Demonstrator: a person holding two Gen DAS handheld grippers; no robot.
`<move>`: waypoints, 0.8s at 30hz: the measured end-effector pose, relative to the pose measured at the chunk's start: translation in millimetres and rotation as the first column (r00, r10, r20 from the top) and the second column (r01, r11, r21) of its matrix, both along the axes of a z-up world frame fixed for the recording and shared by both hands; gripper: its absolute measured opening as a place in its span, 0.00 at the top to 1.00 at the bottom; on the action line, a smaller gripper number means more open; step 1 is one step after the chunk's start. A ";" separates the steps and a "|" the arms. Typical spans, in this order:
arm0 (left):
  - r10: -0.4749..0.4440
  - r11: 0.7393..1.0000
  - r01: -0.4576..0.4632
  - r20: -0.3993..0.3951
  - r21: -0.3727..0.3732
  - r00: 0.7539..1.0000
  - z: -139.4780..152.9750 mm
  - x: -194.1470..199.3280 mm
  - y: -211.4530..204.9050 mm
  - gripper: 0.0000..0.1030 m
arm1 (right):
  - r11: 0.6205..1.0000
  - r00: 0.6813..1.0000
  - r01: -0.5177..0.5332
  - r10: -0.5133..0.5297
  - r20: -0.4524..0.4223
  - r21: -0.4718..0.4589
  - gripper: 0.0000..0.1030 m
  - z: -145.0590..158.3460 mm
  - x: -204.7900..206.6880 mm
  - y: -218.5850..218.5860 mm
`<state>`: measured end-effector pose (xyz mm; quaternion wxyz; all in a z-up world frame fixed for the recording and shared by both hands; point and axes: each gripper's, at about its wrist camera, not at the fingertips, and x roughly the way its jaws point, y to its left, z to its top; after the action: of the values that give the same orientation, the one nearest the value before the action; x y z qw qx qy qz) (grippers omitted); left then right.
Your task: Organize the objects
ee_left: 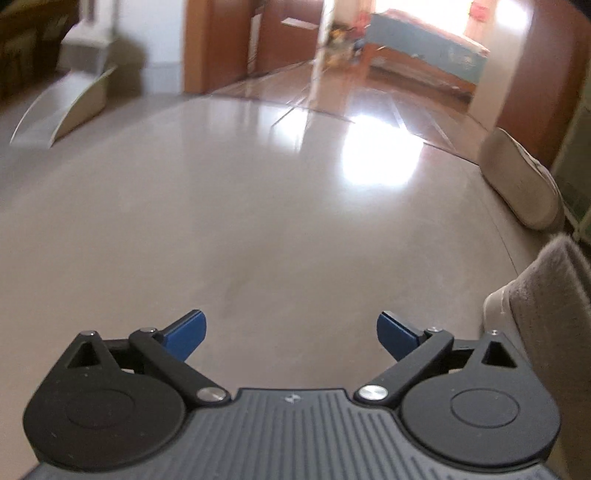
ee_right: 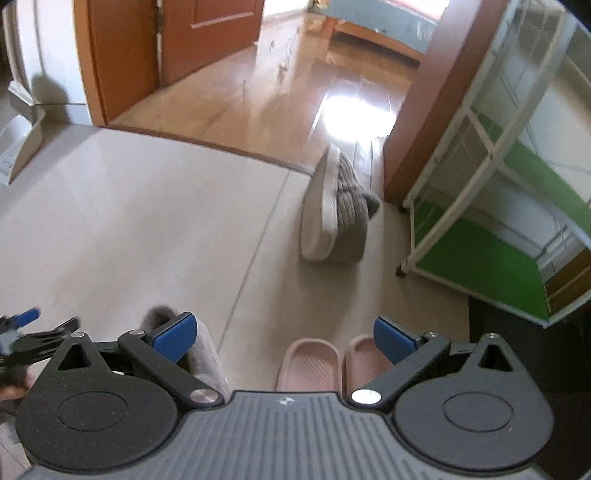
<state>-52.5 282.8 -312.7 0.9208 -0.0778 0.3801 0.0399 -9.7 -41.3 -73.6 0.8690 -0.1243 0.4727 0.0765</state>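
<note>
Ahead of the gripper, a pale tiled floor (ee_right: 147, 221) runs to an open orange-brown wooden door (ee_right: 207, 37) — beyond it, glossy wood flooring (ee_right: 258, 103) and a blue-sided bed (ee_right: 380, 22). Far right of the gripper stands a white-framed glass cabinet (ee_right: 491, 155) with green panels. Far left — an open cardboard box (ee_left: 70, 99).

Tiled floor (ee_right: 129, 229) carries grey slippers (ee_right: 340, 218) and pink slippers (ee_right: 332, 363).
</note>
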 end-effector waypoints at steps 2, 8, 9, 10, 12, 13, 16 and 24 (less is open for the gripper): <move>-0.010 1.000 0.010 0.019 0.006 1.000 -4.7 7.9 -11.0 0.04 | 1.000 0.999 0.029 -0.029 -0.025 0.000 0.00 -6.6 0.4 -8.3; -0.035 0.992 0.027 0.067 0.123 0.997 -15.7 10.2 -30.9 0.00 | 0.994 0.993 0.111 -0.111 -0.040 -0.006 0.00 -14.6 -1.5 -26.8; -0.036 0.992 0.026 0.072 0.124 0.997 -15.4 8.3 -32.0 0.00 | 0.992 0.992 0.122 -0.123 -0.038 -0.007 0.00 -14.7 -0.8 -27.6; -0.034 0.992 0.025 0.072 0.124 0.997 -15.6 6.4 -31.8 0.00 | 0.991 0.990 0.133 -0.133 -0.037 -0.005 0.00 -15.2 0.3 -27.9; -0.036 0.992 0.027 0.070 0.127 0.997 -17.5 17.2 -34.2 0.00 | 0.989 0.988 0.146 -0.145 -0.044 0.013 0.00 -15.4 2.2 -27.1; -0.037 0.992 0.028 0.070 0.127 0.997 -16.3 25.9 -31.5 0.00 | 0.989 0.988 0.148 -0.147 -0.049 0.021 0.00 -15.6 3.5 -25.5; -0.031 0.992 0.022 0.069 0.127 0.997 -14.9 27.1 -31.4 0.00 | 0.991 0.990 0.127 -0.124 -0.065 0.038 0.00 -18.4 3.8 -19.0; -0.031 0.992 0.023 0.070 0.123 0.997 -14.9 28.3 -31.0 0.00 | 0.998 0.995 0.055 -0.052 -0.090 0.027 0.00 -28.0 0.1 -5.1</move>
<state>-24.1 251.8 -327.6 0.9373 -0.0174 0.3448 0.0479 -9.6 -46.3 -101.6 0.8506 -0.0951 0.5129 0.0656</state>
